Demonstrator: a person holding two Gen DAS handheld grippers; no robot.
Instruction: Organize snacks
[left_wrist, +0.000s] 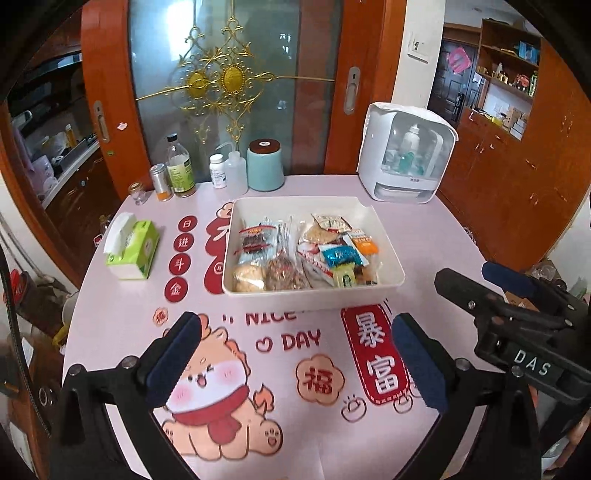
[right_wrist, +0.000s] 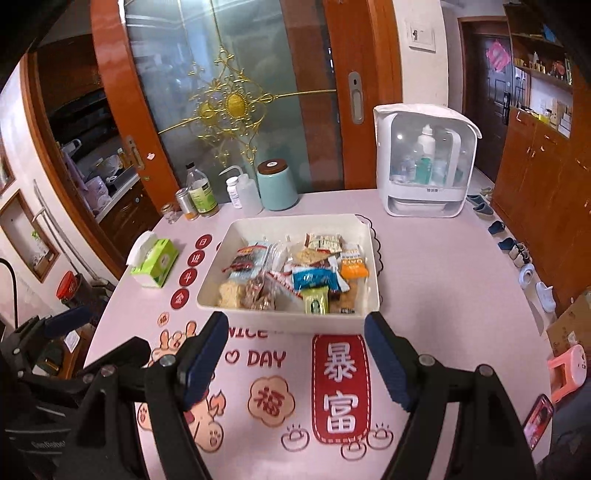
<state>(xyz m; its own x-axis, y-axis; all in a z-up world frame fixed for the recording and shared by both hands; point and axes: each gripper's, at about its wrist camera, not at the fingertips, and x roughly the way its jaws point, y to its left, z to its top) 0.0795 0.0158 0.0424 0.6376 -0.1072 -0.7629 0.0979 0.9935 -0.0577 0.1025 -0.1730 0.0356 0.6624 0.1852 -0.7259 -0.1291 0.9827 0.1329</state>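
A white tray stands in the middle of the pink printed table. It holds several wrapped snacks: a blue packet, an orange packet, a yellow-green packet and pale round biscuits. My left gripper hovers over the table's near part, short of the tray, open wide with nothing between its blue pads. My right gripper is beside it on the right, also open and empty, its tips just in front of the tray's near wall. Each gripper shows in the other's view.
A green tissue pack lies left of the tray. Bottles and a teal canister line the far edge by a glass door. A white cabinet with a clear front stands far right. A phone lies at the table's right edge.
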